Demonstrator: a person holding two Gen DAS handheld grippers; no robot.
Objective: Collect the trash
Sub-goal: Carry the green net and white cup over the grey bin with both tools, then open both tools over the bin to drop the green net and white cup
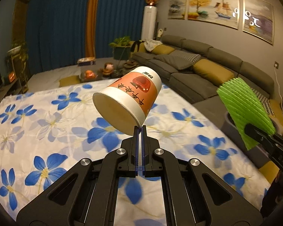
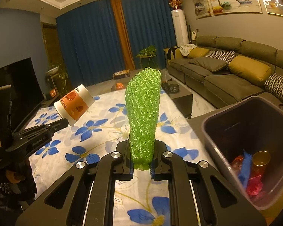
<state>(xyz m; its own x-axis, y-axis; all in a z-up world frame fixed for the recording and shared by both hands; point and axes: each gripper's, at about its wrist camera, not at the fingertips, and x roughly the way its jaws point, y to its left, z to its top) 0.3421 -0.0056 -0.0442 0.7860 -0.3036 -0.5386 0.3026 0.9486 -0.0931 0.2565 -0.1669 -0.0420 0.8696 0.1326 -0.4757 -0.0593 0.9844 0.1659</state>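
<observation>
Your left gripper [image 1: 141, 129] pinched the light paper cup [image 1: 128, 98] by its rim — your right gripper [image 2: 141, 166] clamped the soft green foam net [image 2: 142, 116].

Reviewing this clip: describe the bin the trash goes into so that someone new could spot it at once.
Find the table with the blue-flowered cloth; the bin stands off its right edge, toward the grey sofa. It is a dark, squarish open tub, the only container here, already holding red and blue wrappers and a gold can.
</observation>
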